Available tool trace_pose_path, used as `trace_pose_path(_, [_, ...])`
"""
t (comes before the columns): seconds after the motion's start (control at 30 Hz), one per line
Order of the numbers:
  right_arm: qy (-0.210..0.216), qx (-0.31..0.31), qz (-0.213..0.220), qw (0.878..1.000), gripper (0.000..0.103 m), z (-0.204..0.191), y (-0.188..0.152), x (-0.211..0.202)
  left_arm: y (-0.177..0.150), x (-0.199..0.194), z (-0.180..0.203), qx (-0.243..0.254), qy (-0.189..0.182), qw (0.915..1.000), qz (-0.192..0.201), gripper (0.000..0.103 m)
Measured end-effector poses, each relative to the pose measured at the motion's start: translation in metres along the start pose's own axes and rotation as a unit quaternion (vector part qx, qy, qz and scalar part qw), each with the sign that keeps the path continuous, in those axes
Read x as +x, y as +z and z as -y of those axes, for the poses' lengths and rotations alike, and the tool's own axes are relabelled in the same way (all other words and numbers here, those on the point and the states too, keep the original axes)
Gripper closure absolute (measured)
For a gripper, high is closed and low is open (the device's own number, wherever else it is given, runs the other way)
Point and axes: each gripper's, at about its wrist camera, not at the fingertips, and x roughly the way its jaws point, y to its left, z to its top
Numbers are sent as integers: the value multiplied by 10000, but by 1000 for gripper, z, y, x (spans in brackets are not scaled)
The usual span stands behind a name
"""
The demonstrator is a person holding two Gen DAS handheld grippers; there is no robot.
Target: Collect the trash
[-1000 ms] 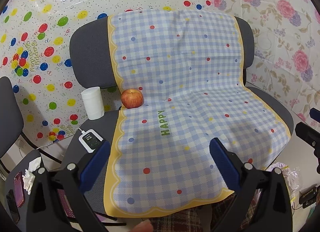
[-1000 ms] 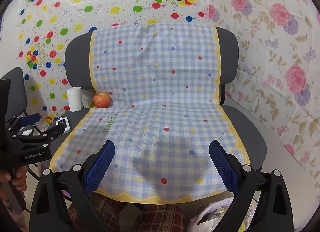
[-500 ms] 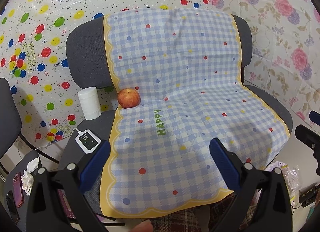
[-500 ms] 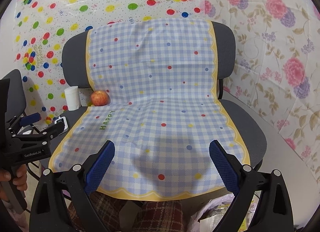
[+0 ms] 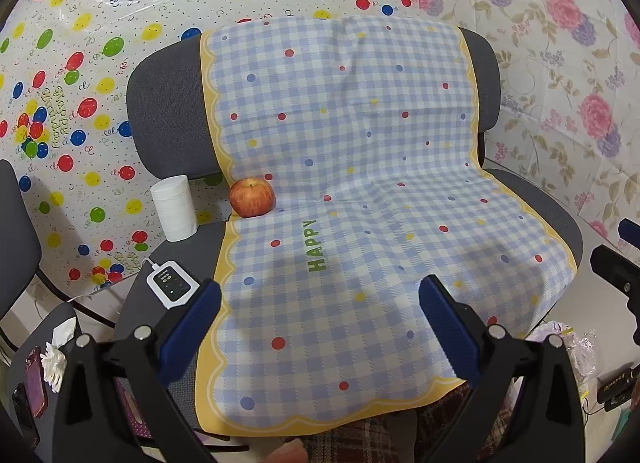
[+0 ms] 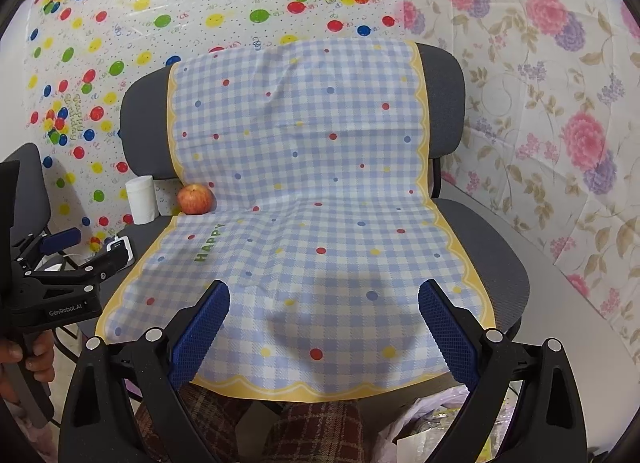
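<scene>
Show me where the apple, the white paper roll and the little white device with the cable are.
apple [image 5: 252, 197], left wrist view, middle of its red skin.
white paper roll [image 5: 174, 207], left wrist view, middle of its side.
white device [image 5: 172, 288], left wrist view, its dark screen.

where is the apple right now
In both wrist views the apple sits at the back left of the chair seat, on the left edge of the checked cloth, just right of the white paper roll.
</scene>
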Motion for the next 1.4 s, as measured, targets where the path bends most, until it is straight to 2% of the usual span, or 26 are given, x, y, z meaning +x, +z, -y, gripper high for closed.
trace_pose_path(1.13, [-25,67,-58,10000,9,2,-4,3,-4,-2,2,14,9,10000,23,7])
trace_pose_path(1.3, [-50,125,-120,9998,9,2,-8,11,-8,-3,6,183,-64,9996,214,7])
trace_pose_path(1.4, [-71,153,-186,9997,9,7,-6,22,-6,8,6,153,-141,9997,126,7])
